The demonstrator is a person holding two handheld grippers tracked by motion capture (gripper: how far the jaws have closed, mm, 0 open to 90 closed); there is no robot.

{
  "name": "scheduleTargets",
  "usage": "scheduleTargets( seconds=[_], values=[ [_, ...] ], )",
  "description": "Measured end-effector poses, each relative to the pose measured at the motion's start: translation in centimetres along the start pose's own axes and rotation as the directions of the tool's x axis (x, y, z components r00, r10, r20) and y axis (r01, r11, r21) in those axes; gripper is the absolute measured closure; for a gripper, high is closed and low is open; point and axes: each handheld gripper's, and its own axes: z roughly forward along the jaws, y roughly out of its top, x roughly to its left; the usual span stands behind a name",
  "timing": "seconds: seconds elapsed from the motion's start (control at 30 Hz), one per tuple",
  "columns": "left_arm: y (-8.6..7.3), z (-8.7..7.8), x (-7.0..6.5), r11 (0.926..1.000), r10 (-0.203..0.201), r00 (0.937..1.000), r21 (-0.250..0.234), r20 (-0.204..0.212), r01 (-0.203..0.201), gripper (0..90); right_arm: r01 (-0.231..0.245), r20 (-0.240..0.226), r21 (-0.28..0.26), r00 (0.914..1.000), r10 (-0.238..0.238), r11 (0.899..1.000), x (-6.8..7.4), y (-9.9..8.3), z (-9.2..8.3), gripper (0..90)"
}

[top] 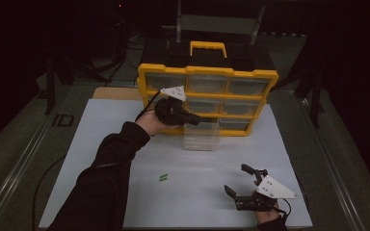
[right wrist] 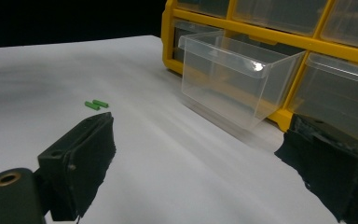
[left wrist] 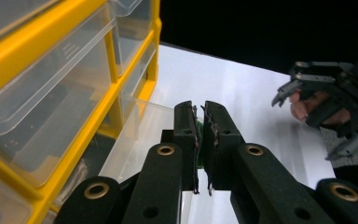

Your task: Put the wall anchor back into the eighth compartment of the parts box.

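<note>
The left gripper (top: 192, 117) hangs over the clear drawer (top: 201, 136), which stands pulled out in front of the yellow cabinet (top: 207, 72), at its bottom row on the white mat (top: 197, 192). In the left gripper view its jaws are clenched together over the drawer's open top (left wrist: 135, 135), with a sliver of green (left wrist: 198, 128) between the pads; what that sliver is I cannot tell, though it looks like one of the small pieces. Two green pegs (top: 163, 177) lie on the mat well in front of the cabinet, left of the drawer. The right gripper (top: 243, 182) rests near the mat's front edge, well right of the pegs, its jaws spread wide and empty (right wrist: 200, 172).

The work in hand looks like loading pegs into the drawer. The risks, as I judge them:

- If the jaws let go while off the drawer's middle, a small light piece could strike the rim and bounce onto the mat or into the gap at the cabinet's foot.
- The drawer is light and stands loose; a nudge from the lowered jaws could slide or tip it.
- A thin piece may cling to a pad and fail to drop.
- The remaining pegs lie close together, so a pinch on one may flick the other away.
</note>
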Motion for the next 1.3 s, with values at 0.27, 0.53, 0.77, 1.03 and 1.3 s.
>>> scheduleTargets(
  seconds=[0.27,0.53,0.77,1.03,1.3],
  values=[
    [0.0,1.2,0.4,0.9998,-0.019,0.9991,0.003,-0.039,0.019,84.0,-0.001,-0.002,0.000,1.0000,0.001,1.000,0.0,0.0,0.0,8.5],
    [0.1,2.4,0.6,0.9948,-0.066,0.9937,0.072,-0.091,0.072,83.9,-0.003,-0.010,0.002,0.9999,0.003,1.000,0.0,-0.1,0.1,8.5],
    [-0.1,3.5,0.8,0.9849,-0.071,0.9850,0.145,-0.157,0.094,83.7,-0.002,-0.013,0.004,0.9999,0.002,1.000,0.0,-0.1,0.1,8.5],
    [-0.4,3.9,0.7,0.9795,-0.073,0.9851,0.175,-0.156,0.100,83.1,-0.004,-0.016,0.008,0.9999,0.004,1.000,0.0,-0.1,0.1,8.5],
    [-0.6,3.3,0.3,0.9821,-0.086,0.9830,0.152,-0.162,0.111,47.7,-0.005,-0.015,0.007,0.9999,0.005,1.000,0.0,-0.1,0.1,8.5]
  ],
)
